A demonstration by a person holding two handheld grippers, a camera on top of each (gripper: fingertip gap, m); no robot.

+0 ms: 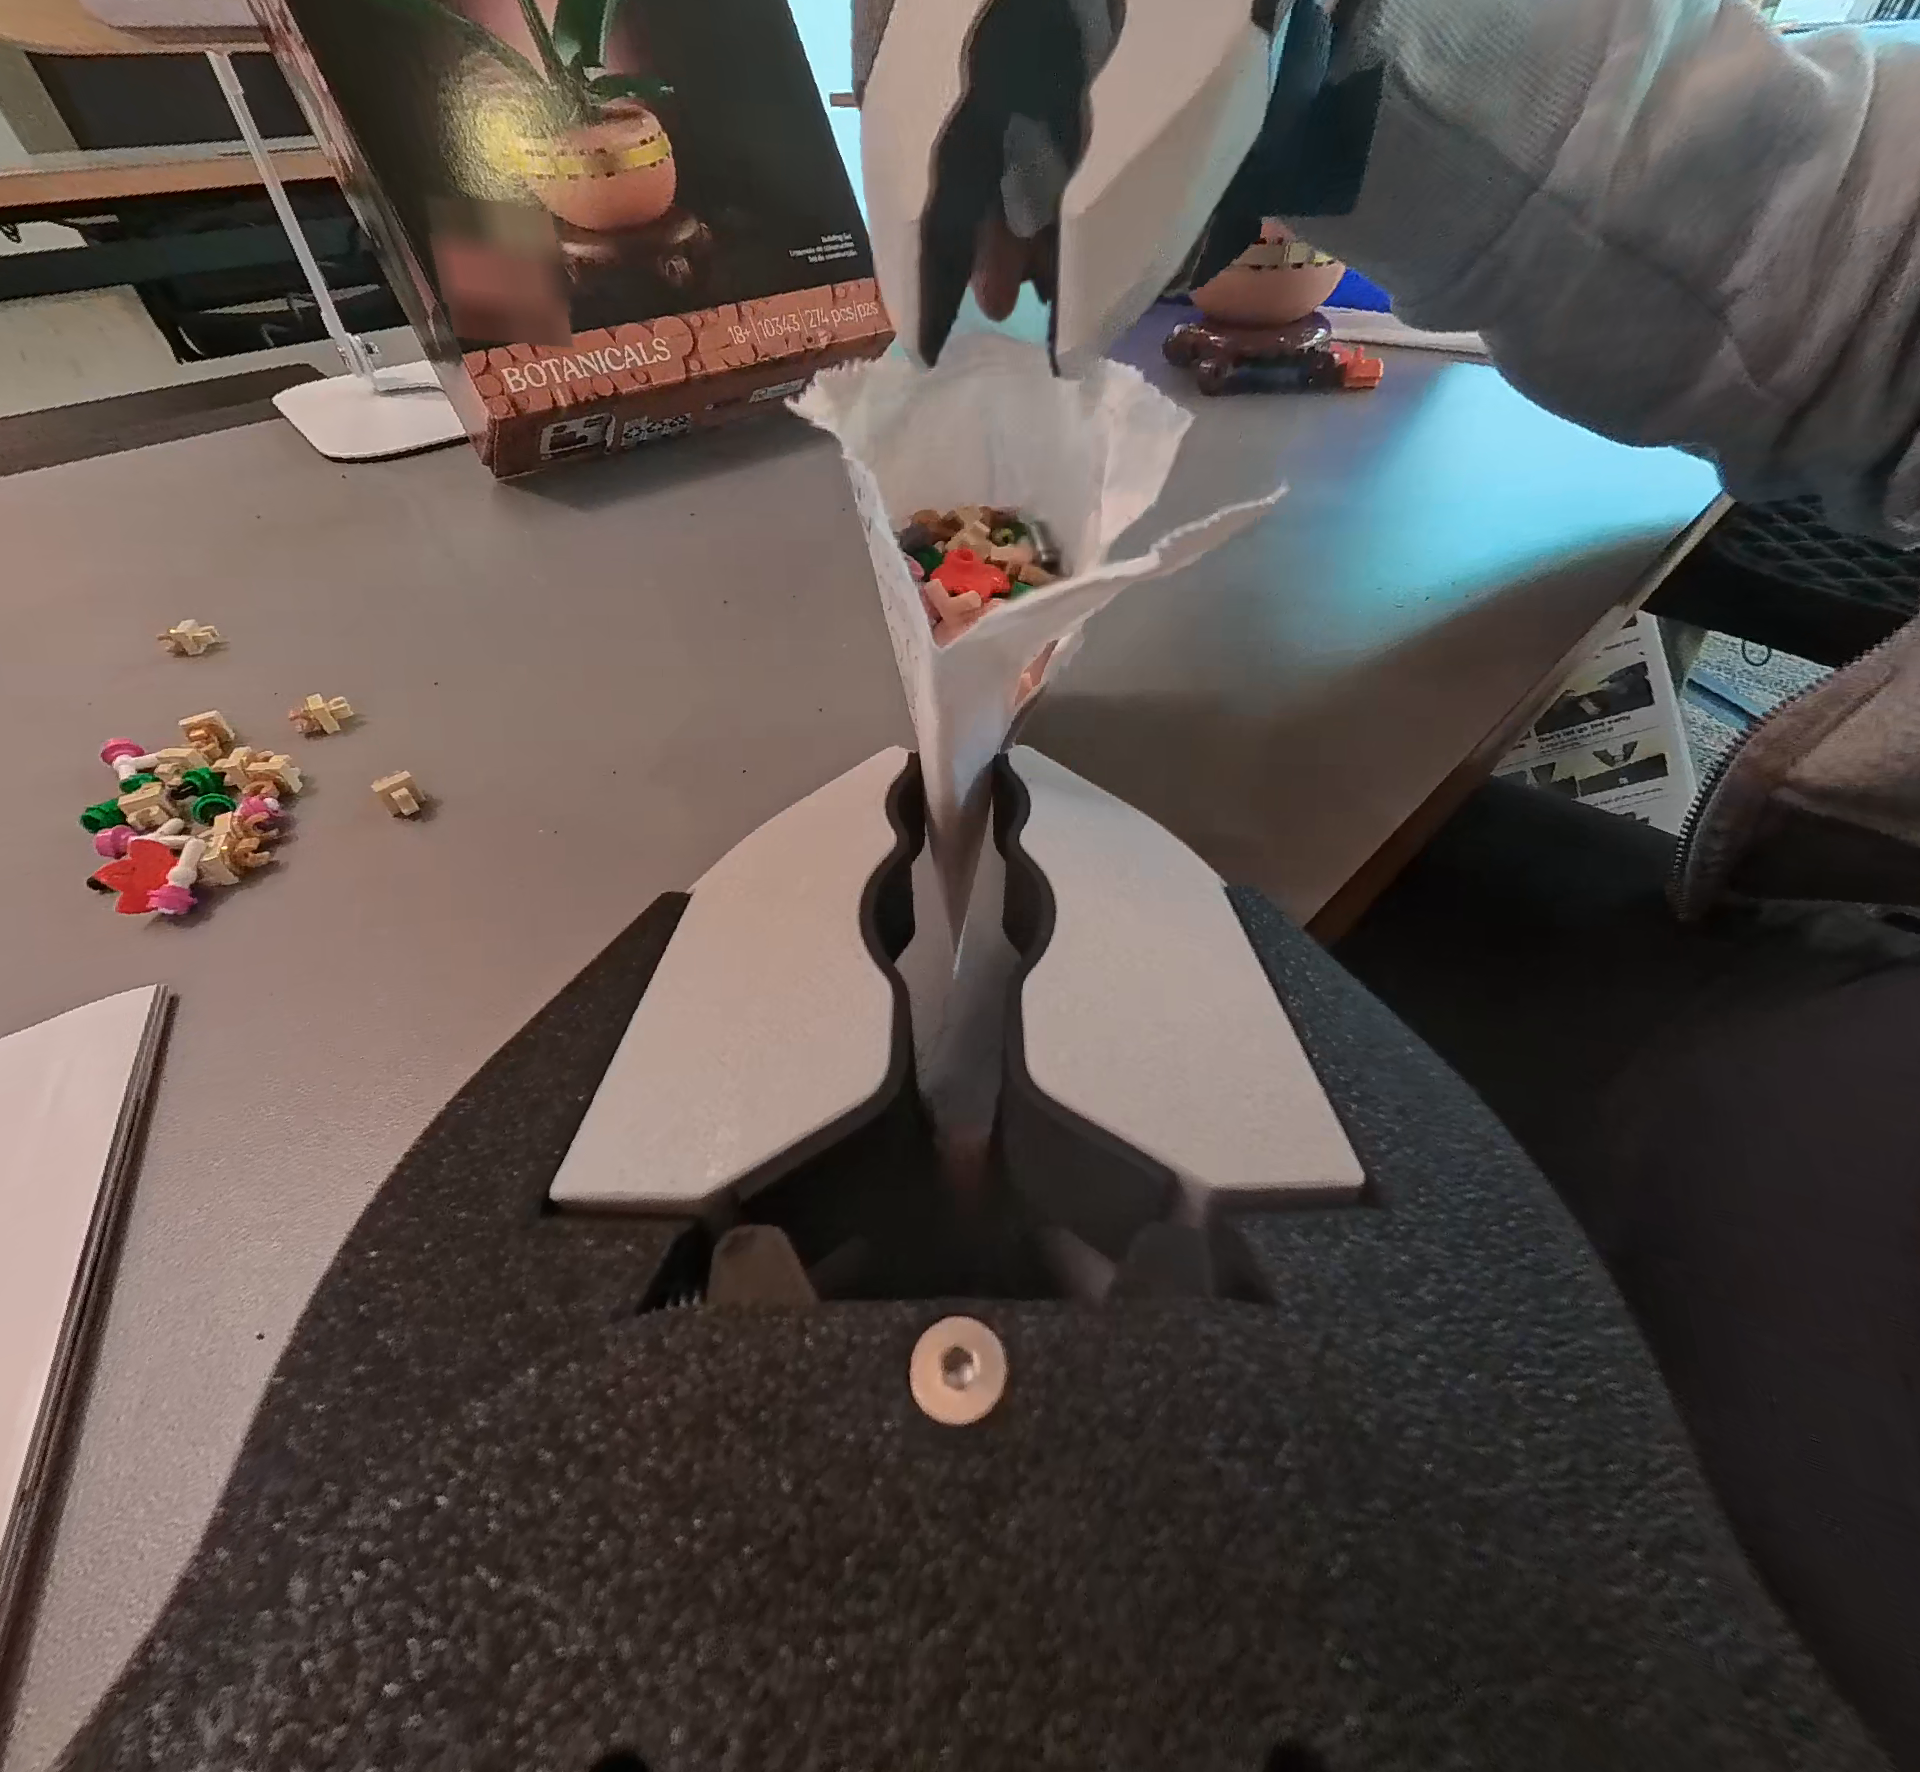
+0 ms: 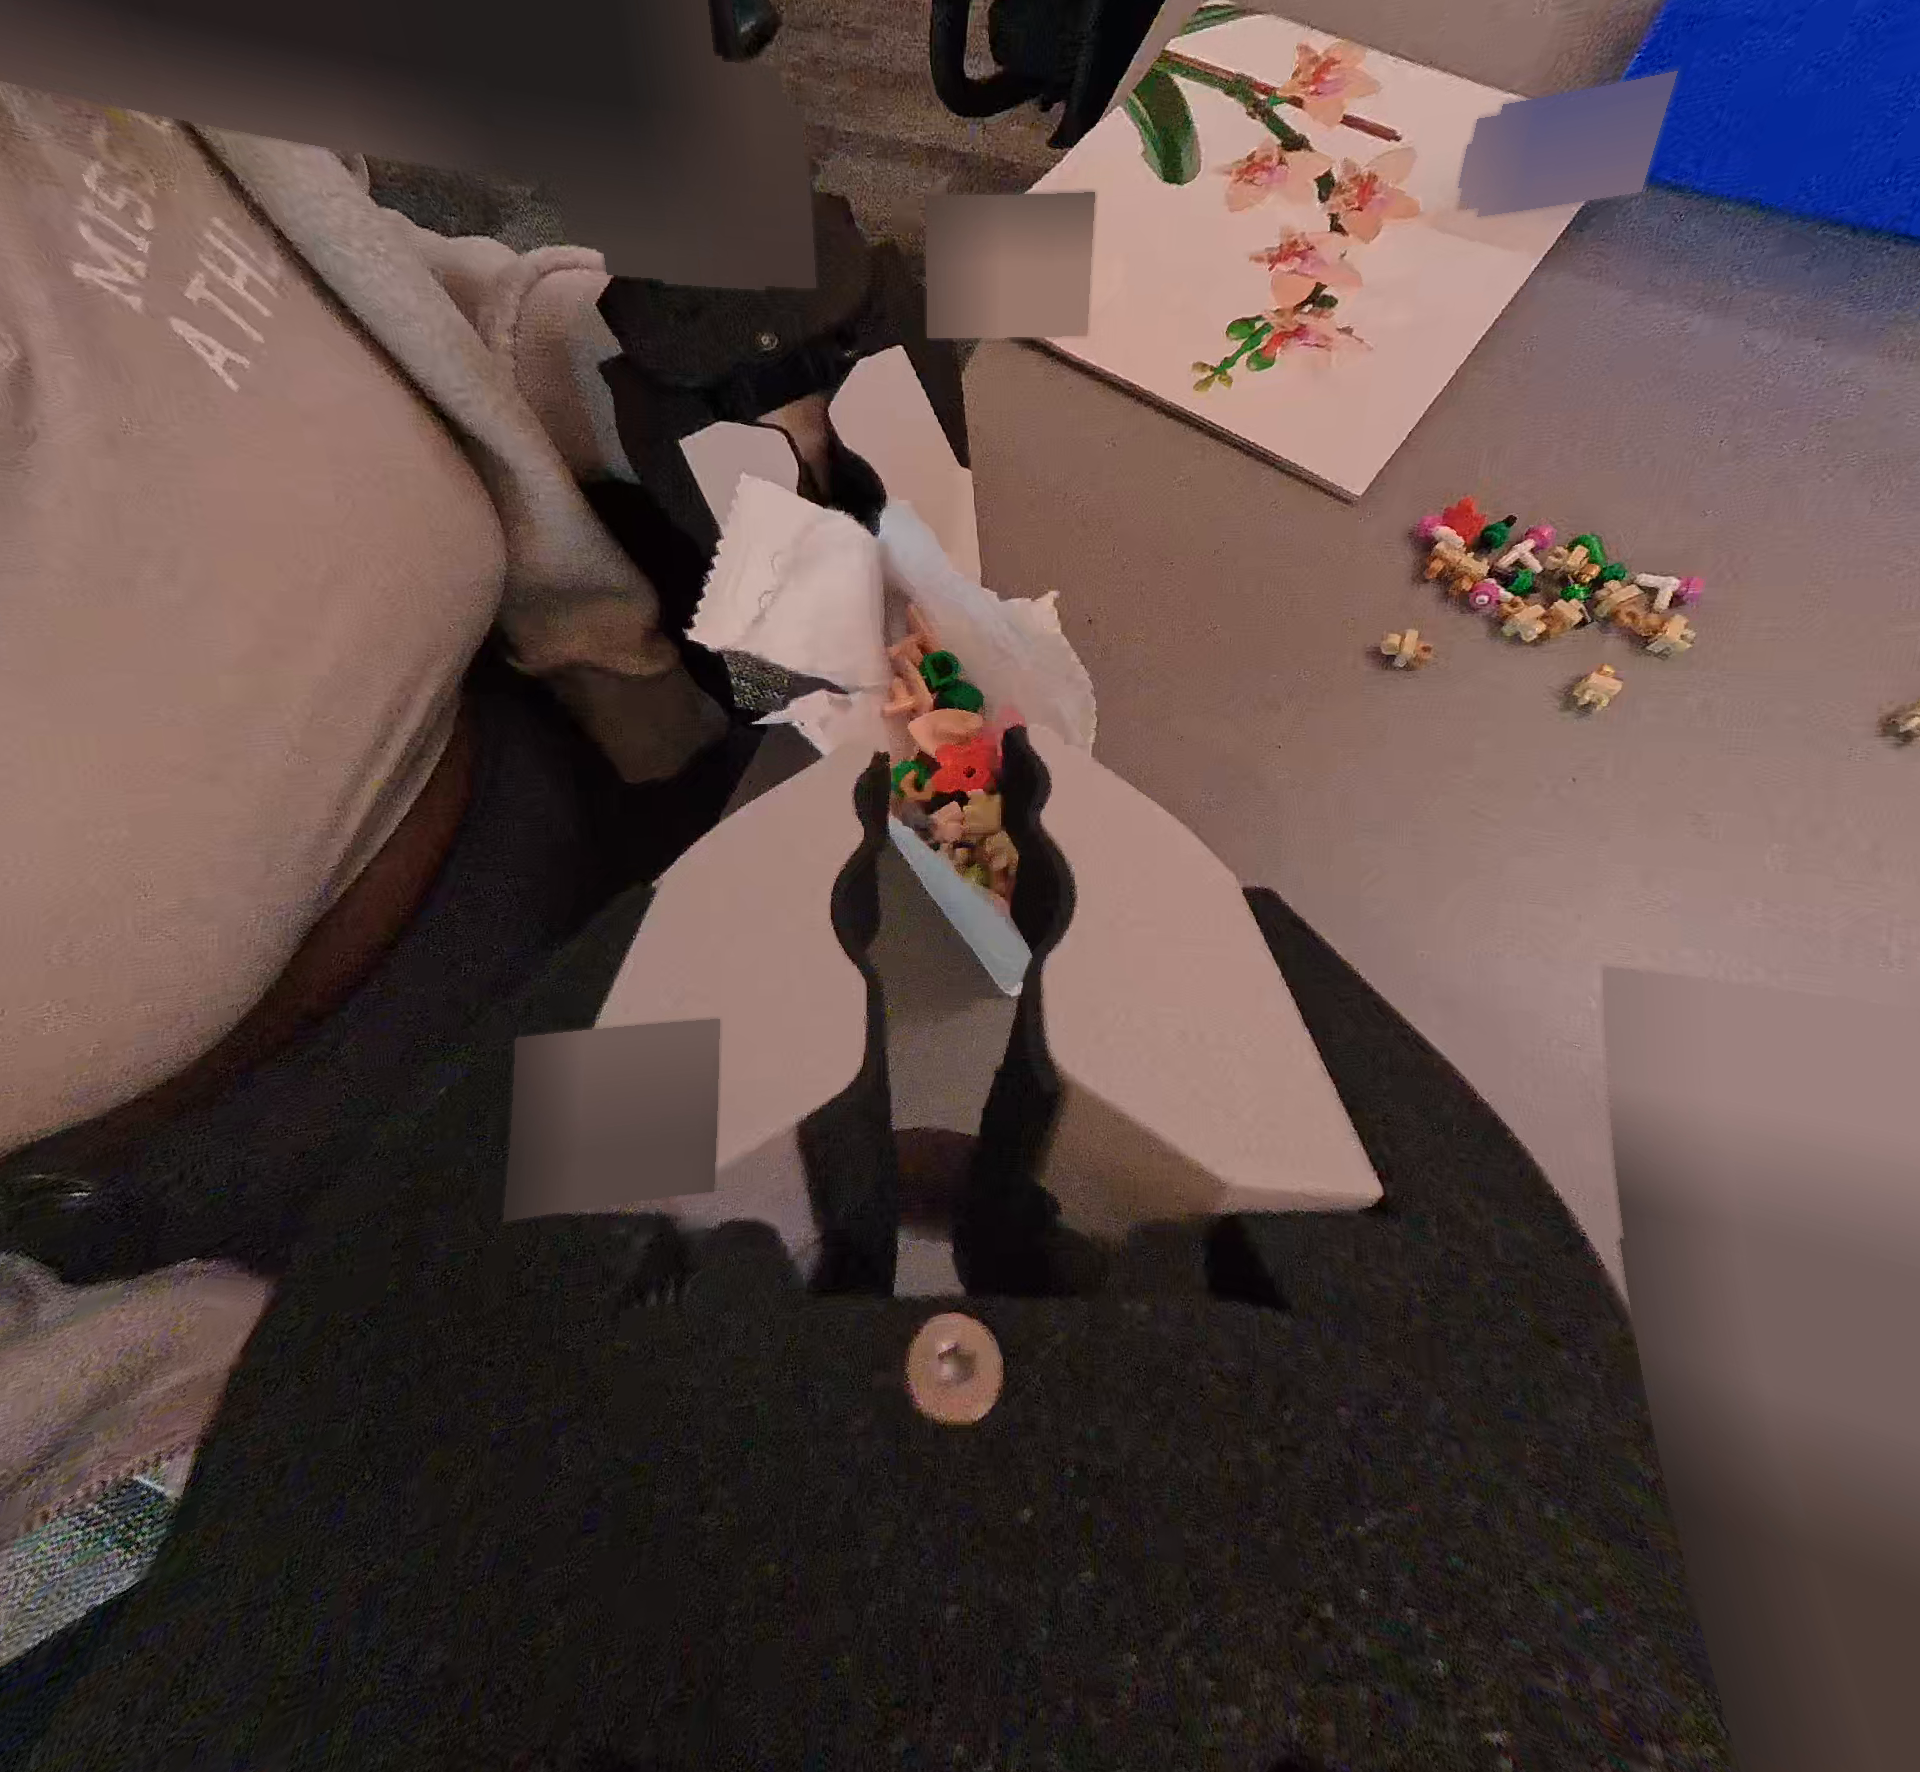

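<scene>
Up close, the left gripper (image 1: pixel 956 772) is pinched tight on the lower fold of a white paper bag (image 1: pixel 977 475), whose torn top flares open above the fingertips. Inside the bag sits a heap of small building-toy pieces (image 1: pixel 977 559) in red, tan, green and pink. The right gripper (image 1: pixel 992 351) comes down from above in the left wrist view, its fingers parted, tips at the bag's far rim; whether they touch the paper is hard to tell. In the right wrist view the same gripper (image 2: pixel 951 777) looks down into the bag (image 2: pixel 800 579), jaws apart, with the pieces (image 2: pixel 951 766) showing between them.

The bag is held in the air over the near edge of a grey table (image 1: pixel 582 600). On the table, well to the left, lies a loose pile of the same small pieces (image 1: pixel 192 813), with a few tan ones scattered just beside it. Behind stands a dark toy box (image 1: pixel 540 143) picturing a potted orchid, and an instruction booklet (image 2: pixel 1299 247) with orchid blooms lies flat near the pile. A partly built pot model (image 1: pixel 1262 309) sits beyond the bag. A grey sleeve (image 1: pixel 1621 195) covers the right arm.
</scene>
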